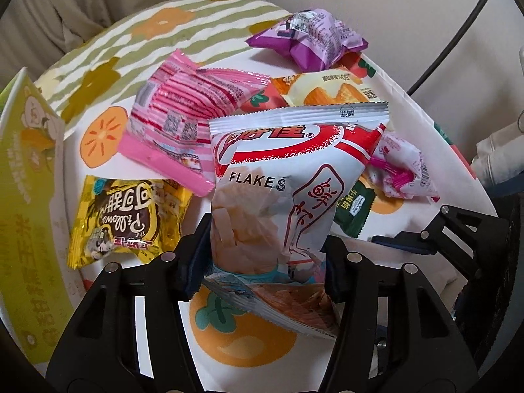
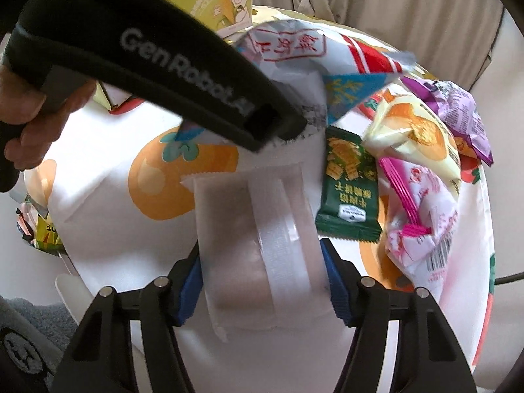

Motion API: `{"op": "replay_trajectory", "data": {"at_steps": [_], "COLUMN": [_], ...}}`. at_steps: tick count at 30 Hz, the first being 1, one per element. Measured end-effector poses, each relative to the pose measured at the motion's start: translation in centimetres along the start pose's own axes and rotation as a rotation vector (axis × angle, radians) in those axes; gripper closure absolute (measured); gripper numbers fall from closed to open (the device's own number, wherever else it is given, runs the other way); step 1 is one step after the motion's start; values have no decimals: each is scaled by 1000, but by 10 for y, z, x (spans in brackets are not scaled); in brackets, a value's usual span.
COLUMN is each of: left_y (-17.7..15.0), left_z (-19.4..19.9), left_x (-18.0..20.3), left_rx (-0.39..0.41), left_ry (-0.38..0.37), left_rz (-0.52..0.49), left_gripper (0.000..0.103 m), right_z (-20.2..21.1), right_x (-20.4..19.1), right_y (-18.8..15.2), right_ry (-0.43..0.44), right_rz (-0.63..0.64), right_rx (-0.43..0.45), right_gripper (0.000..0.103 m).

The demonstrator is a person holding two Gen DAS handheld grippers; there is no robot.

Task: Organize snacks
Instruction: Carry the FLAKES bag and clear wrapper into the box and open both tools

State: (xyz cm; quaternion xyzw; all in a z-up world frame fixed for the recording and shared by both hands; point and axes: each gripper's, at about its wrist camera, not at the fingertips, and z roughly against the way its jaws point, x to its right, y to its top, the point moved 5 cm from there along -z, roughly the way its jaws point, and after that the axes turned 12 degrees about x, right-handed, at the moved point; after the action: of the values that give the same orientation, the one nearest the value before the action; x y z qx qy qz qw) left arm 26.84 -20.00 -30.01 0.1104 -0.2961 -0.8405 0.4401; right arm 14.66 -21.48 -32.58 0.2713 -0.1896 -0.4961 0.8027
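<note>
My left gripper (image 1: 263, 262) is shut on a white and red flakes bag (image 1: 278, 196) and holds it upright above the table; the bag also shows in the right wrist view (image 2: 294, 52). My right gripper (image 2: 262, 281) is shut on a frosted white packet (image 2: 258, 229) low over the tablecloth. The left gripper's black body (image 2: 183, 68) crosses the right wrist view. On the table lie a pink striped bag (image 1: 183, 118), a yellow chocolate pillow bag (image 1: 127, 219), a purple bag (image 1: 311, 37), a green cracker packet (image 2: 348, 190) and a pink-white bag (image 2: 422, 216).
A yellow-green carton (image 1: 26, 203) stands at the left of the table. The round table has a white cloth with orange fruit prints (image 1: 101, 137). A cream and orange bag (image 2: 412, 127) lies among the snacks. Curtains hang behind.
</note>
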Motion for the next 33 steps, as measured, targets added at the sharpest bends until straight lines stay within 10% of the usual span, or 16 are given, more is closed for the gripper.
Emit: {"op": "replay_trajectory", "data": {"at_steps": [20,33], "left_y": [39,35], "left_z": [127,222], "left_x": [-4,-120], "left_rx": [191,304], "left_ry": [87,237], "left_rz": [74,184], "left_gripper": [51,51], "right_z": [101,107], "right_x": [25,-19], "right_y": [52,171], "right_ry": [-67,-37], "right_rz": [-18,-18], "right_rx": [138,272], "right_gripper": [42,42]}}
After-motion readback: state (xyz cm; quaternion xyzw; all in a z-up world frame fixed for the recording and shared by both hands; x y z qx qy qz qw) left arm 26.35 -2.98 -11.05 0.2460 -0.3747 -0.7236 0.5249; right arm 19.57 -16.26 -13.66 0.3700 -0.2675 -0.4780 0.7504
